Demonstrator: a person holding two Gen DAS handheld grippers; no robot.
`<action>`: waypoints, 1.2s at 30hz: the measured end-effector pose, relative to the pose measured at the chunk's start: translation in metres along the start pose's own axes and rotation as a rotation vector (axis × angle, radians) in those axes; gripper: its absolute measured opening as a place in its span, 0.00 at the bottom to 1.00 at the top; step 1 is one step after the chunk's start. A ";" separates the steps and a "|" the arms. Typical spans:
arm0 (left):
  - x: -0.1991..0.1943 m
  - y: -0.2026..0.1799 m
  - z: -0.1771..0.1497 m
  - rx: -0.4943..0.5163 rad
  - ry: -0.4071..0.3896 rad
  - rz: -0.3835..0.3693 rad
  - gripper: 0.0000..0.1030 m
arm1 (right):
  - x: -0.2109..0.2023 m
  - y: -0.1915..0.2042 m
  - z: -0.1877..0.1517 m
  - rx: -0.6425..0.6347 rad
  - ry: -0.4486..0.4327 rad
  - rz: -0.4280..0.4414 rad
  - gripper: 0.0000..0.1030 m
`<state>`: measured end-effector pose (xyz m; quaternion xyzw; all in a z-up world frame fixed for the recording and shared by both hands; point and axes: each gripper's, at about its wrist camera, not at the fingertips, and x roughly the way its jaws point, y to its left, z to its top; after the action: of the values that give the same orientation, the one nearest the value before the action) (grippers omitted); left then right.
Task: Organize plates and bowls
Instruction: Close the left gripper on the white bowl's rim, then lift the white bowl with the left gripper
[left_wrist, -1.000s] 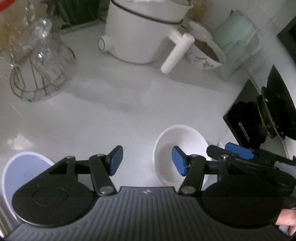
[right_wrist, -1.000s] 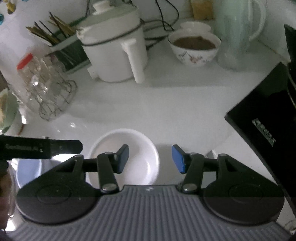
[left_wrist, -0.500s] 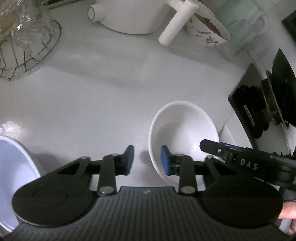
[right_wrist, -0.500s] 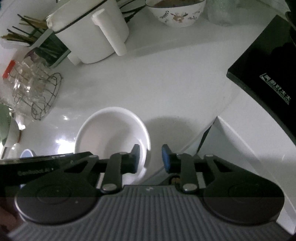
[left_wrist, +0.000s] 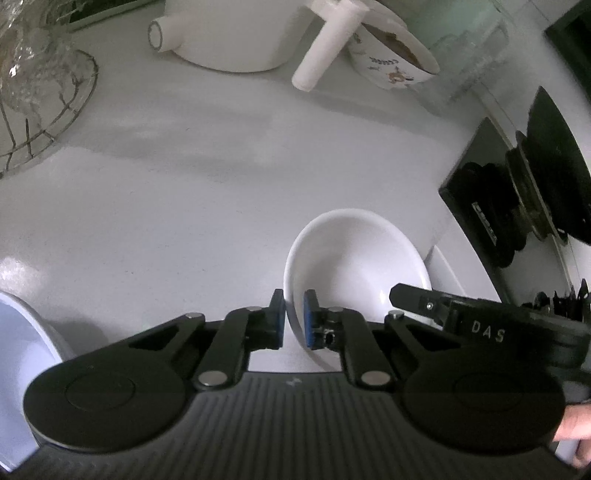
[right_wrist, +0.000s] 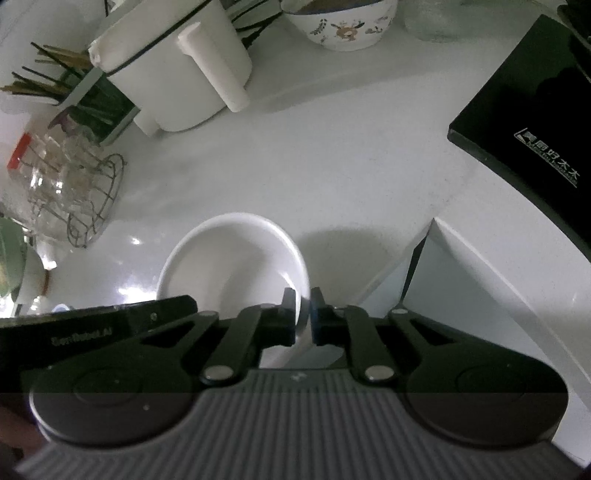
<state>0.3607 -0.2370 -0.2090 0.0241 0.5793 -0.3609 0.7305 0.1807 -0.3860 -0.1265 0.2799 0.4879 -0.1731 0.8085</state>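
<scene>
Fingers (left_wrist: 276, 325) of left gripper (left_wrist: 293, 325) and right gripper (right_wrist: 303, 321) just closed, pinching opposite rims of white bowl (left_wrist: 354, 258), lower centre on worktop (left_wrist: 184, 166); best lifted level, both together.

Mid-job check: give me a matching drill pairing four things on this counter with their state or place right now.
Things:
1. plain white ceramic bowl
2. flower-patterned ceramic bowl
3. pale blue bowl
4. clear glasses in the round wire rack

States:
A. at the far left edge of the left wrist view, untouched
B. rim pinched on opposite sides by the left gripper and right gripper
C. holds something brown, at the back of the counter
D. left of the white bowl, by the chopstick holder

Pairs: 1-B, 2-C, 3-A, 4-D
</scene>
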 end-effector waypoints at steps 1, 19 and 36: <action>-0.002 0.000 0.000 0.003 0.000 -0.003 0.12 | -0.002 0.000 0.000 0.002 -0.001 0.001 0.10; -0.068 -0.002 0.004 0.036 -0.069 -0.003 0.12 | -0.049 0.032 0.005 0.010 -0.087 0.041 0.10; -0.141 0.020 -0.005 -0.031 -0.166 0.058 0.12 | -0.072 0.082 0.010 -0.061 -0.079 0.141 0.11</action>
<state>0.3578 -0.1496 -0.0962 -0.0003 0.5214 -0.3312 0.7864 0.1992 -0.3278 -0.0355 0.2818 0.4399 -0.1115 0.8454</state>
